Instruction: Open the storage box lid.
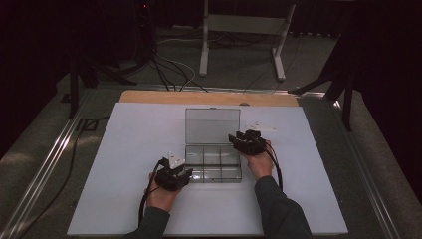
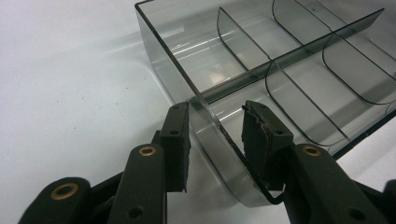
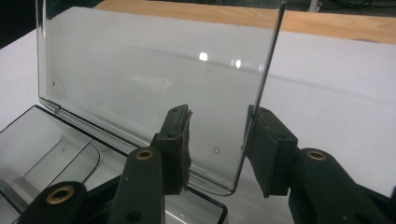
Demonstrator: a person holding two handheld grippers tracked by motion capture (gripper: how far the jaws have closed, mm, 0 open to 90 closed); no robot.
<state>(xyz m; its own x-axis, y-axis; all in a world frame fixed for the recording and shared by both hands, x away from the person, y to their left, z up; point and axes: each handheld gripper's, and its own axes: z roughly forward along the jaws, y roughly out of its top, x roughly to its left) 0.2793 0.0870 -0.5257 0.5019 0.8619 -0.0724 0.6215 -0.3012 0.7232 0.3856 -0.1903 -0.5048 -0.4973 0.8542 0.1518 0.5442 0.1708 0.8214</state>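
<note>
Clear plastic box at the centre of the high view, resting on the white surface, lid raised upright at the far edge. Inside the base, thin partitions forming several compartments, all see-through.

Left gripper at the lower left corner of the box in the high view, held in the person's left hand. In the left gripper view, the rounded near corner of the box wall lying between the two jaws: right jaw inside the box and against the wall, left jaw outside with a thin gap showing beside the wall. Whether the jaws truly clamp the wall: cannot tell.

Right gripper at the right edge of the box in the high view, just right of centre, carried by the right hand. In the right gripper view, the lower right corner of the upright lid standing between the jaws. Lid edge just beside the right jaw, clear gap to the left jaw; jaws open around the lid, not pressing on it.

Wooden board edge along the far side of the surface, upper middle of the high view. Small white pieces on the surface right of the lid, too small to identify.
</note>
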